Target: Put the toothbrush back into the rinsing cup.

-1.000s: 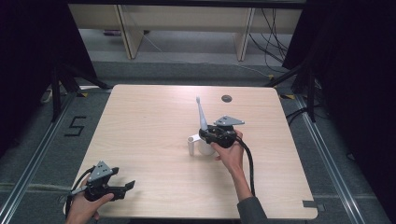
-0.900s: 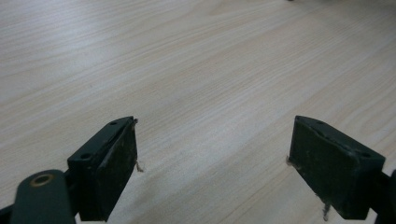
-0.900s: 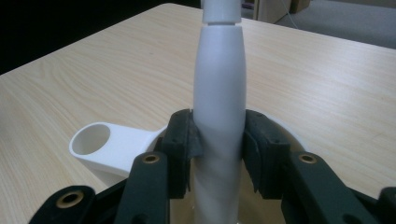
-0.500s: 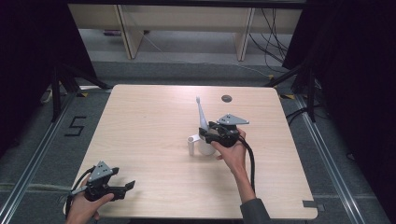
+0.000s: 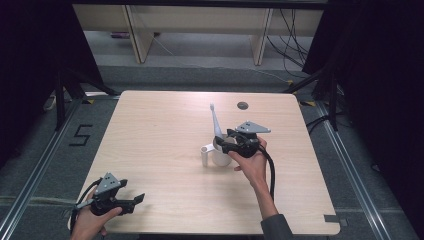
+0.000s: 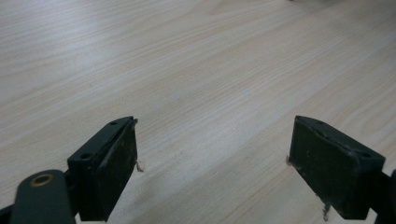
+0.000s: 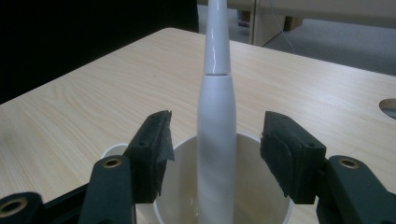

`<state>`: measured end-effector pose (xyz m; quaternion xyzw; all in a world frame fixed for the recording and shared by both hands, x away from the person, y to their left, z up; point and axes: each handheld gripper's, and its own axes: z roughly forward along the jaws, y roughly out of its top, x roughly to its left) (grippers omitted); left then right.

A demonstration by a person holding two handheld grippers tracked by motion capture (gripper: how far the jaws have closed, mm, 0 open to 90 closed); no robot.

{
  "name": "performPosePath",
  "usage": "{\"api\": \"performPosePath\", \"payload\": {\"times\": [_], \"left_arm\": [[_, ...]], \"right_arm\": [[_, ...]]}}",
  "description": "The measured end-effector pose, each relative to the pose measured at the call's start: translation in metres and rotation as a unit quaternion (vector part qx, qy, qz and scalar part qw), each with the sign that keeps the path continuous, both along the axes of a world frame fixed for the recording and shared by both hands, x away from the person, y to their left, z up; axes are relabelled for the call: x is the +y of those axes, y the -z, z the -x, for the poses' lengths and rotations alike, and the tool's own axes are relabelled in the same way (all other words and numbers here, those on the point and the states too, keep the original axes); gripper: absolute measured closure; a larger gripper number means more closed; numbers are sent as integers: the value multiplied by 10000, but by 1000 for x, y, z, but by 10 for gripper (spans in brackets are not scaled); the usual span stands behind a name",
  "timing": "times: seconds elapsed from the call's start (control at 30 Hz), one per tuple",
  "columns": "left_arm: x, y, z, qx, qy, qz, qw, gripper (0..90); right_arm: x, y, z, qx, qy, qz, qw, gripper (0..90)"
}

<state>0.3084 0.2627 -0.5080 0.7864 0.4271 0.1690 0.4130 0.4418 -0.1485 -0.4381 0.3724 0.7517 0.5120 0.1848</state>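
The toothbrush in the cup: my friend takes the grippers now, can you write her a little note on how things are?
Right gripper: jaws have just been opening, a gap on each side of the toothbrush, not squeezing it.
Left gripper: open, nothing between its jaws, over bare table at the near left.
Toothbrush stands in the white cup, leaning on its rim; a small white tube stands beside the cup.
Done: toothbrush in cup.
Left: probably just pull the right gripper away.
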Motion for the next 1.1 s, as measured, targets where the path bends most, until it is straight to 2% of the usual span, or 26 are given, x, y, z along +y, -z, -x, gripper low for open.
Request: {"api": "performPosePath", "payload": {"times": [0.03,0.07,0.1,0.13,0.17,0.2,0.23,0.27,0.33,0.37,0.43,0.47,0.5,0.53,0.6,0.63,0.67,0.7,0.73,0.77,0.83,0.9,0.93,1.0,1.07,1.1], "left_arm": [[0,0,0,-3,0,0,10000,148],[0,0,0,-2,2,-1,10000,148],[0,0,0,-1,2,-2,10000,148],[0,0,0,-2,1,0,10000,148],[0,0,0,-3,1,-1,10000,148],[0,0,0,-3,0,-6,10000,148],[0,0,0,-2,-2,-4,10000,148],[0,0,0,-1,-2,-3,10000,148],[0,0,0,-6,-20,23,10000,148],[0,0,0,0,-4,-2,10000,148],[0,0,0,3,-4,-2,10000,148],[0,0,0,0,-2,2,10000,148],[0,0,0,-2,0,4,10000,148],[0,0,0,-2,3,2,10000,148],[1,-1,0,-14,2,-57,10000,148],[-1,0,1,-19,-24,67,10000,148],[-1,0,1,-24,-19,77,10000,148],[-1,0,1,-21,-17,71,10000,148],[-1,0,0,-15,-13,74,10000,148],[0,0,0,1,24,0,10000,148],[-1,0,0,16,28,3,10000,148],[-2,1,1,-38,-5,74,10000,148],[-2,1,1,-41,-16,94,9999,148],[-1,0,1,22,7,-6,10000,148],[-2,1,0,-29,15,41,10000,148],[-2,1,0,-30,11,50,10000,148]], "right_arm": [[0,-1,1,26,23,29,10000,417],[-1,-2,1,-60,45,85,9999,408],[-2,-3,3,3,19,66,10000,403],[-2,-3,2,-105,-7,87,9999,397],[-1,-4,5,-12,79,1,10000,393],[-3,-5,5,61,56,47,10000,390],[-3,-5,6,23,57,2,10000,386],[-4,-6,7,-21,48,76,10000,384],[-4,-7,9,61,89,-2,9999,380],[-5,-6,8,3,56,-5,10000,376],[-6,-7,10,-28,94,71,9999,371],[-5,-7,12,45,83,-31,10000,371],[-5,-7,11,5,73,-11,10000,368],[-6,-8,12,85,111,28,9999,364],[-6,-8,12,13,84,45,10000,360],[-6,-7,11,-11,15,59,10000,356],[-5,-8,13,52,60,70,9999,352],[-5,-7,12,9,30,41,10000,351],[-7,-8,11,-117,50,170,9998,350],[-8,-9,13,-70,58,151,9998,347],[-9,-9,15,27,93,11,10000,344],[-13,-9,15,-44,4,82,10000,343],[-15,-10,16,-23,43,122,9999,341],[-17,-9,16,-65,-13,118,9999,338],[-18,-9,19,142,121,46,9998,338],[-20,-9,18,71,40,73,9999,338]]}}
